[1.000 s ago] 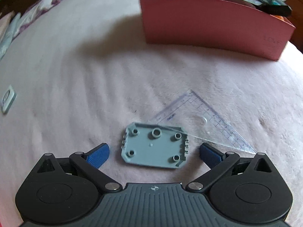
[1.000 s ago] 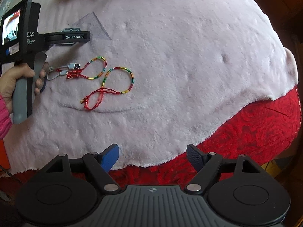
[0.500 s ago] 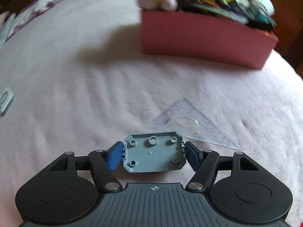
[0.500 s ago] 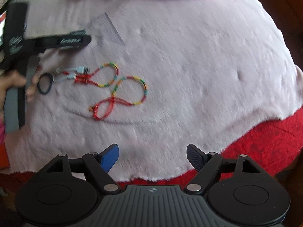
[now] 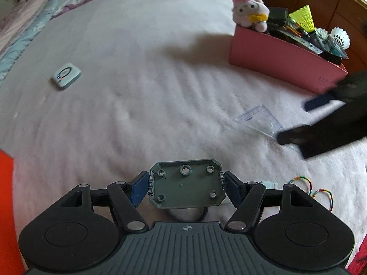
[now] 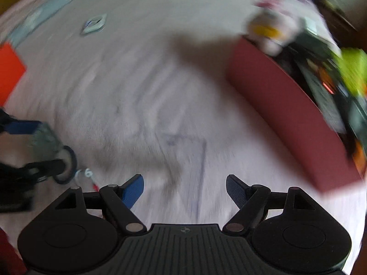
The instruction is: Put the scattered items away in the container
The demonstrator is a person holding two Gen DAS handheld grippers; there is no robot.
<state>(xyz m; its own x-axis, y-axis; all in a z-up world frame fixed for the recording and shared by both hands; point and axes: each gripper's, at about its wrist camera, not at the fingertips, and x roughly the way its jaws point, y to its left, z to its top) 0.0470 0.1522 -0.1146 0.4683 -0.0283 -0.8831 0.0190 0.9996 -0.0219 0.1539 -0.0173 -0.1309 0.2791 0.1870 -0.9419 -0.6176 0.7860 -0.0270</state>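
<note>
We see the left hand-held gripper (image 5: 186, 186) clamped on the grey plastic plate (image 5: 185, 186), lifted above the bed (image 5: 137, 91); the right hand-held gripper (image 6: 184, 189) gapes wide and empty near the pink box (image 5: 282, 64).

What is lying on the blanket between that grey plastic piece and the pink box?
A clear triangle ruler, seen in the left wrist view, between grey plate and pink box.

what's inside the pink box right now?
Sticking out of the pink box: a pink plush toy, a yellow shuttlecock, a white shuttlecock, dark flat items. Whatever lies below the rim is hidden by the front wall.
</note>
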